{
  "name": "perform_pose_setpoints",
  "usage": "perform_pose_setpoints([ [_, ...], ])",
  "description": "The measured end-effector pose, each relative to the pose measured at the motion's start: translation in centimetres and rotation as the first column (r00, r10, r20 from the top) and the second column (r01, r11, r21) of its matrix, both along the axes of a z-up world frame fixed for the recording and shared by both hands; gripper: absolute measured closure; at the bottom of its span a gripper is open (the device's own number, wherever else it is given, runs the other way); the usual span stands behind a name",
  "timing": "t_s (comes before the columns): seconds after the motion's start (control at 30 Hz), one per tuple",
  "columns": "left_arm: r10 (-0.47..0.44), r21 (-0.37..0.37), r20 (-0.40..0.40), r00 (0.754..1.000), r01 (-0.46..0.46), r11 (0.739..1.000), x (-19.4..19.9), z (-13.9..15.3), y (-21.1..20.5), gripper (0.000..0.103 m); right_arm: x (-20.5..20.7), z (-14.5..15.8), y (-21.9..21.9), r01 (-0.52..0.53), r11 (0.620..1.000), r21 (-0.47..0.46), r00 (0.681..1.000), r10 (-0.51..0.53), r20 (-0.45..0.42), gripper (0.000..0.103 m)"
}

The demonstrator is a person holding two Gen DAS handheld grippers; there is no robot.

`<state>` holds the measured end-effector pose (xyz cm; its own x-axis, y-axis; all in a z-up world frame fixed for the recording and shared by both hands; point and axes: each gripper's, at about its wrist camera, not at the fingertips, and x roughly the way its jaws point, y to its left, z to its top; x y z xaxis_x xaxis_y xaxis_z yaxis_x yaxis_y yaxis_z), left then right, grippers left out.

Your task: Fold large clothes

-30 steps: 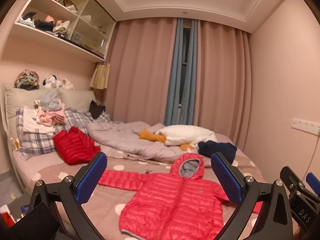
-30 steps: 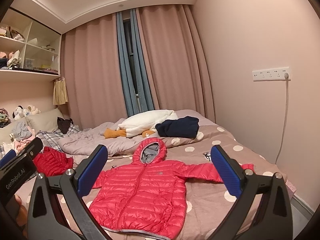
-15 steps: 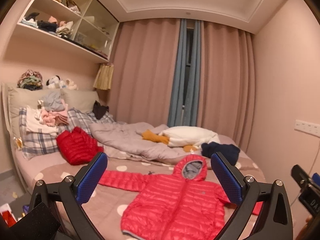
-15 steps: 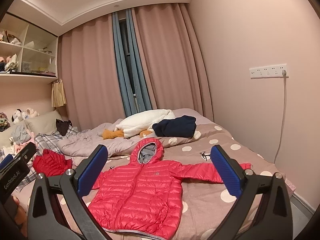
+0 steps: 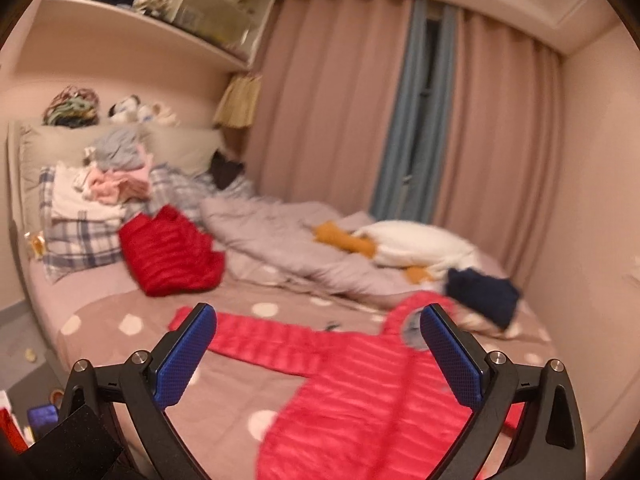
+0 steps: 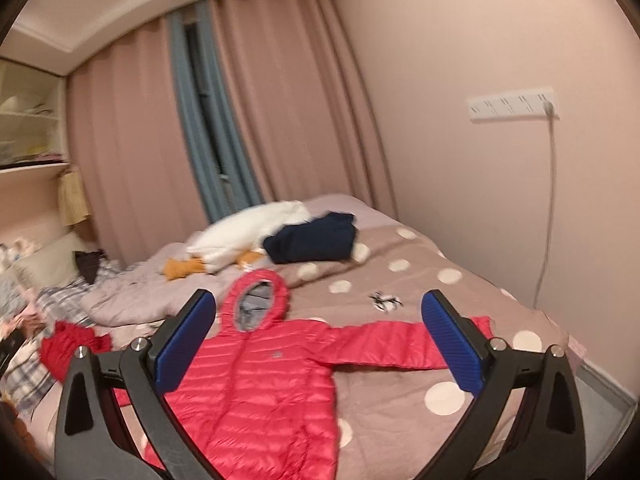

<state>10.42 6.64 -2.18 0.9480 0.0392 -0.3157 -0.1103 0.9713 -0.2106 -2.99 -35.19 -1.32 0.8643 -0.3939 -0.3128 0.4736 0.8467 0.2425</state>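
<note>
The left gripper (image 5: 318, 354) is spread wide with nothing between its blue pads (image 5: 182, 362), held above the bed. Just beyond and below its fingertips lies the red hooded puffer jacket (image 5: 360, 396), flat on the dotted brown bedspread (image 5: 120, 332), one sleeve stretching past the left pad, the hood by the right pad. Farther ahead to the left sits a darker red jacket (image 5: 170, 254); straight ahead, a rumpled grey quilt (image 5: 280, 240).

The right gripper (image 6: 318, 350) is likewise released and empty. The same jacket (image 6: 256, 392) lies below its left pad, body spread flat, with its other sleeve reaching across under the right pad. Beyond the hood rest a navy garment (image 6: 316, 240) and a white plush toy (image 6: 252, 232).
</note>
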Motion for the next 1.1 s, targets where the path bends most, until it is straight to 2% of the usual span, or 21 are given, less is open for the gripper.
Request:
perform_pose_setpoints([
  [0.07, 0.034, -0.009, -0.048, 0.998, -0.034, 0.999, 2.8, -1.4, 1.6, 0.001, 1.7, -1.2, -2.4, 0.038, 0.999, 0.038, 0.999, -0.036, -0.038, 0.0],
  [0.13, 0.105, -0.05, -0.12, 0.987, -0.111, 0.993, 5.7, -3.4, 3.9, 0.001, 3.3, -3.1, -5.4, 0.083, 0.991, 0.106, 0.994, -0.075, -0.077, 0.0],
  [0.2, 0.178, -0.125, -0.176, 0.968, -0.201, 0.971, 8.7, -6.2, 6.9, 0.001, 4.6, -5.5, -8.5, 0.144, 0.975, 0.168, 0.985, -0.125, -0.118, 0.001],
  [0.27, 0.191, -0.16, -0.205, 0.96, -0.226, 0.961, 10.8, -8.3, 8.8, 0.001, 5.6, -8.0, -11.1, 0.201, 0.956, 0.215, 0.971, -0.166, -0.169, 0.002],
  [0.37, 0.204, -0.15, -0.33, 0.922, -0.264, 0.953, 15.4, -12.9, 11.3, 0.001, 6.7, -12.2, -14.5, 0.289, 0.916, 0.277, 0.943, -0.223, -0.246, 0.004],
  [0.43, 0.224, -0.134, -0.43, 0.875, -0.307, 0.942, 18.3, -16.9, 12.8, 0.003, 7.0, -15.3, -16.7, 0.374, 0.871, 0.319, 0.911, -0.281, -0.301, 0.006],
  [0.47, 0.216, -0.149, -0.454, 0.865, -0.312, 0.938, 18.9, -18.1, 13.4, 0.003, 6.8, -16.5, -17.3, 0.403, 0.852, 0.336, 0.9, -0.301, -0.316, 0.006],
  [0.57, 0.167, -0.267, -0.553, 0.817, -0.363, 0.893, 21.0, -23.6, 15.5, 0.005, 6.2, -20.0, -19.0, 0.485, 0.782, 0.392, 0.863, -0.356, -0.359, 0.009],
  [0.63, 0.17, -0.289, -0.584, 0.794, -0.399, 0.87, 21.9, -25.5, 16.1, 0.013, 5.5, -22.3, -19.7, 0.549, 0.72, 0.424, 0.827, -0.395, -0.401, 0.008],
  [0.67, 0.171, -0.294, -0.578, 0.798, -0.399, 0.869, 22.4, -26.1, 16.1, 0.013, 4.8, -23.6, -19.9, 0.542, 0.683, 0.489, 0.838, -0.395, -0.377, 0.009],
  [0.7, 0.143, -0.323, -0.559, 0.817, -0.374, 0.869, 23.1, -26.7, 16.0, 0.013, 4.4, -24.9, -20.0, 0.516, 0.646, 0.562, 0.857, -0.389, -0.338, 0.01],
  [0.73, 0.118, -0.347, -0.554, 0.824, -0.358, 0.867, 23.7, -27.1, 16.0, 0.012, 4.0, -25.8, -20.1, 0.505, 0.611, 0.609, 0.862, -0.398, -0.314, 0.01],
  [0.77, 0.121, -0.351, -0.547, 0.828, -0.358, 0.866, 24.1, -27.3, 15.8, 0.012, 3.9, -25.9, -19.7, 0.509, 0.605, 0.612, 0.857, -0.425, -0.293, 0.009],
  [0.83, 0.09, -0.394, -0.486, 0.869, -0.31, 0.865, 24.8, -27.0, 15.7, 0.012, 4.4, -25.3, -18.8, 0.516, 0.62, 0.59, 0.851, -0.449, -0.272, 0.009],
  [0.87, 0.017, -0.462, -0.464, 0.886, -0.258, 0.849, 25.3, -27.3, 15.9, 0.012, 5.1, -25.2, -18.6, 0.496, 0.629, 0.599, 0.863, -0.435, -0.259, 0.009],
  [0.9, -0.044, -0.535, -0.445, 0.894, -0.226, 0.814, 25.8, -27.5, 16.0, 0.012, 5.8, -25.3, -18.4, 0.453, 0.635, 0.626, 0.885, -0.407, -0.227, 0.009],
  [0.97, -0.088, -0.625, -0.399, 0.913, -0.201, 0.754, 26.4, -27.5, 16.5, 0.012, 7.8, -25.9, -18.4, 0.337, 0.634, 0.696, 0.931, -0.336, -0.145, 0.009],
  [1.0, -0.151, -0.701, -0.364, 0.919, -0.164, 0.694, 27.0, -27.8, 16.7, 0.015, 8.7, -26.1, -18.6, 0.296, 0.637, 0.712, 0.943, -0.315, -0.11, 0.009],
  [1.03, -0.16, -0.724, -0.36, 0.919, -0.167, 0.669, 27.3, -28.3, 17.0, 0.032, 9.3, -26.2, -18.8, 0.277, 0.64, 0.716, 0.946, -0.311, -0.089, 0.009],
  [1.07, -0.116, -0.728, -0.4, 0.909, -0.238, 0.643, 27.1, -28.7, 17.4, 0.047, 10.0, -26.3, -19.0, 0.265, 0.642, 0.719, 0.948, -0.31, -0.072, 0.013],
  [1.1, -0.069, -0.713, -0.45, 0.891, -0.312, 0.628, 26.8, -29.1, 17.7, 0.078, 10.4, -26.5, -19.2, 0.265, 0.641, 0.72, 0.948, -0.31, -0.073, 0.025],
])
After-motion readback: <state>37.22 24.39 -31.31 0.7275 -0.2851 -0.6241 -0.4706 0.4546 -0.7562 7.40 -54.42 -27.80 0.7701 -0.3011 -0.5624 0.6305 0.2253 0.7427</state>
